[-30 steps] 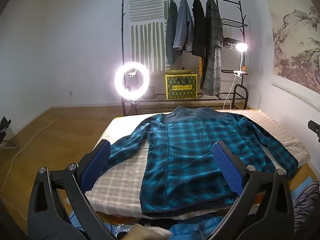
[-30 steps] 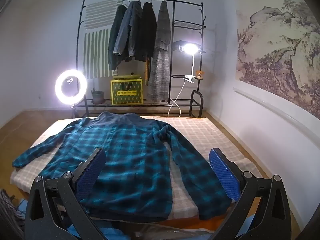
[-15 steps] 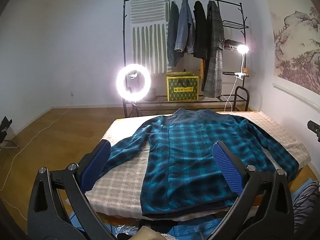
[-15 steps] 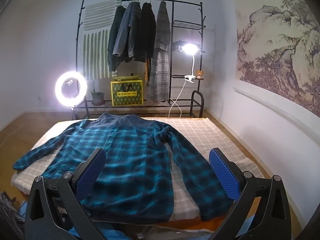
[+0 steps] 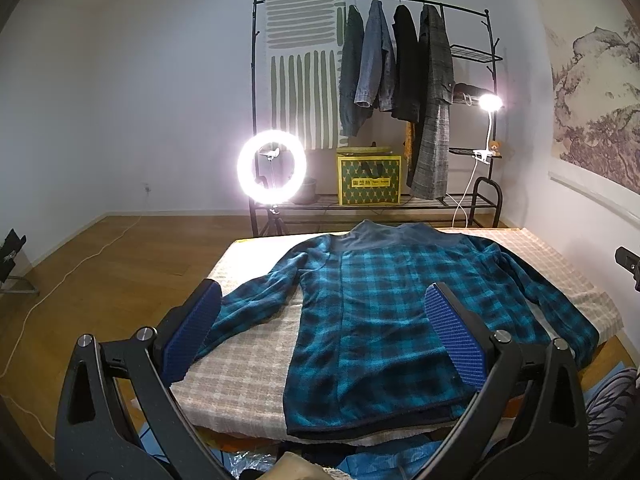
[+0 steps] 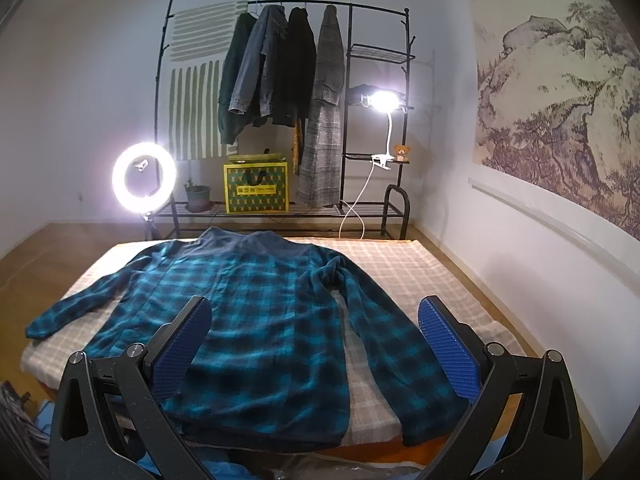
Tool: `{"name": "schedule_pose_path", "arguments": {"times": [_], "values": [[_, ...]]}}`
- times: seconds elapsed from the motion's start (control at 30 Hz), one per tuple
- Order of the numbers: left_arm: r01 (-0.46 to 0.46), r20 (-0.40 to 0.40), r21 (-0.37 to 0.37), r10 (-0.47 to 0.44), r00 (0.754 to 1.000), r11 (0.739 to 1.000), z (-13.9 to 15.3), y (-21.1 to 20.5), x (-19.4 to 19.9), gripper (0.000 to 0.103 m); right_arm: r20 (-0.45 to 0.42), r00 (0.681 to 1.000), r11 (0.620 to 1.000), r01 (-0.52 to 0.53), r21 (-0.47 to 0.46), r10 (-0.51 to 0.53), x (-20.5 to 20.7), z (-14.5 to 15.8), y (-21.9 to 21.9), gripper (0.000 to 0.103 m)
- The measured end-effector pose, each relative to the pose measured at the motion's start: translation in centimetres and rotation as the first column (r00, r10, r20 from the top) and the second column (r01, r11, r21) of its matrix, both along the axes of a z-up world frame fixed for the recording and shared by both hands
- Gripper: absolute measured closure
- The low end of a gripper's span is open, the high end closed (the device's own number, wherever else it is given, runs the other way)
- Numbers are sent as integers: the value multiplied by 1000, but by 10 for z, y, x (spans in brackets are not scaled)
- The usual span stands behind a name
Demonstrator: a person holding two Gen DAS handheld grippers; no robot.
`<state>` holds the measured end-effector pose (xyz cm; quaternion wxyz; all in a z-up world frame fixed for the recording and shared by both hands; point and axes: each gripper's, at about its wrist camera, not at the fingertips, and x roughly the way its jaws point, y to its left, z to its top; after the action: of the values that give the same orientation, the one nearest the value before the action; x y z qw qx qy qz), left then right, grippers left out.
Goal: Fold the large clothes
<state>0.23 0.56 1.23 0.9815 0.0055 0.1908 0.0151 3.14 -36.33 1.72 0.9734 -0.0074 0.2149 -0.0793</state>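
Left wrist view: you are holding the left gripper (image 5: 324, 320) with its jaws spread wide and empty, hovering short of the bed (image 5: 240, 376). The teal plaid fleece shirt (image 5: 384, 320) is lying flat ahead of the jaws, its left sleeve (image 5: 256, 304) trailing toward the left pad.

Right wrist view: you are keeping the right gripper (image 6: 316, 324) spread too, gripping nothing; the right sleeve (image 6: 384, 340) is running between the pads. Folding looks not yet begun. Next, you are probably needing to pinch a sleeve and carry it across the body.
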Motion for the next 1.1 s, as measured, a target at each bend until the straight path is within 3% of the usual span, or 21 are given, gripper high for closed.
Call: {"name": "schedule_pose_path", "arguments": {"times": [1.1], "values": [[-3,2,7,3,1000,1000,-1,-1,0,0,-2,1000,1000,4,12,-4,4,-3,-4,1]]}}
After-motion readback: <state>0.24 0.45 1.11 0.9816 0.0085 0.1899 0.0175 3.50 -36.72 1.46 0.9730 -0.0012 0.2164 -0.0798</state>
